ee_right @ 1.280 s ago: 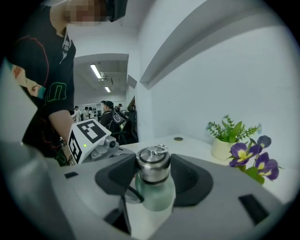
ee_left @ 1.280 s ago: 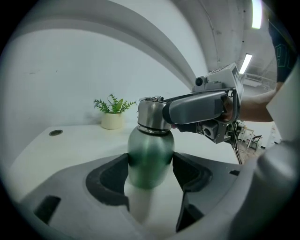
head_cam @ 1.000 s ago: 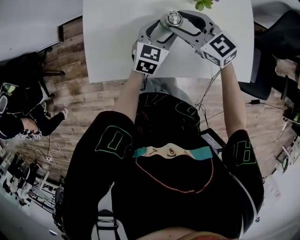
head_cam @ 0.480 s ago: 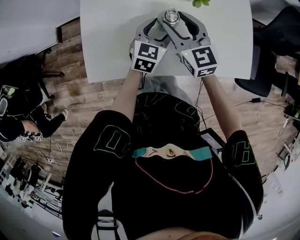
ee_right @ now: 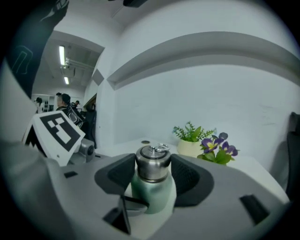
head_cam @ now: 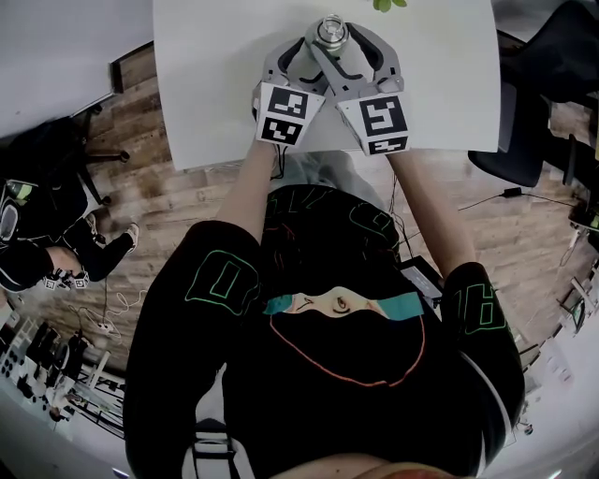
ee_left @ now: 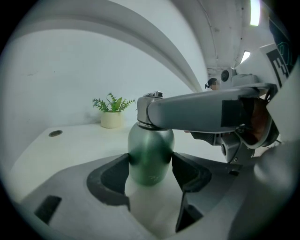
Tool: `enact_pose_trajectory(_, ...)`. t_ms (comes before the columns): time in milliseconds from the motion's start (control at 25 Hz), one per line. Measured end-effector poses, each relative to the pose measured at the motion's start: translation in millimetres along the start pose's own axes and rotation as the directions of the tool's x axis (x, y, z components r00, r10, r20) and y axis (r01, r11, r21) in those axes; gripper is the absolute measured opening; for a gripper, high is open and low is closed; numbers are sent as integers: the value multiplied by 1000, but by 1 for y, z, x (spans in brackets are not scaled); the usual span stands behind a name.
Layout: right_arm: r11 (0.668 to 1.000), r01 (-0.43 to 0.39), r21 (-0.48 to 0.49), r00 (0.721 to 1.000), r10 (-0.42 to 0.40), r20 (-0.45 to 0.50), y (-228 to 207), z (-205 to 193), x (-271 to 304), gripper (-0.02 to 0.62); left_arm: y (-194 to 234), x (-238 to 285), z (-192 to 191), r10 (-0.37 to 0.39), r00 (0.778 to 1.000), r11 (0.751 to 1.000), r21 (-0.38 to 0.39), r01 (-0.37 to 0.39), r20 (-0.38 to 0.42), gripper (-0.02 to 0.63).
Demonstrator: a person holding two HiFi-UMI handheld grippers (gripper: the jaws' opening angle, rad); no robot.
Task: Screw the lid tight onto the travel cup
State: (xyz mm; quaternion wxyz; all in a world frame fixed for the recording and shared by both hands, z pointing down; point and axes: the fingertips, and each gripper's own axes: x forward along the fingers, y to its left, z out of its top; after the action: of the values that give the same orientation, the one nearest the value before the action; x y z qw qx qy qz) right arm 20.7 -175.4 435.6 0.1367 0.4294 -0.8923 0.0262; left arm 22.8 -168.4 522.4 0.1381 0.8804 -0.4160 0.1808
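Head view: the travel cup [head_cam: 329, 31] stands on the white worktop [head_cam: 215, 75], caught between your left tool [head_cam: 316, 49] and right tool [head_cam: 344, 42]. Left gripper view: your left tool is clenched on the cup's green body. Right gripper view: your right tool grasps the steel lid [ee_right: 153, 161] on top of the cup.

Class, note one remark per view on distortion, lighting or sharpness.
Head view: wide-angle bulge, and the white table looks almost washed out. Left gripper view: fisheye with a dark round border, a lamp glares, and the cup is slightly soft. Right gripper view: same border, with a sheen on the lid.
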Motion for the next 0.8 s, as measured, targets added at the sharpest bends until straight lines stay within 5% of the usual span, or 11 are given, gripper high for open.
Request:
enact_pose_trajectory(360, 977, -203, -58, 979, 202, -24, -9, 3, -1, 321, 0, 3, -4, -8, 1000, 1000, -5, 8, -15, 296)
enact_pose_trajectory(640, 888, -458, -42, 889, 456, -44, -2, 6, -2, 296, -1, 3, -14, -1, 999, 1000, 1, 2, -50, 274)
enact_pose_trajectory(800, 857, -516, -19, 856, 514, -51, 1, 3, -5, 249, -3, 1, -15, 6, 998, 1000, 11, -5, -57, 275)
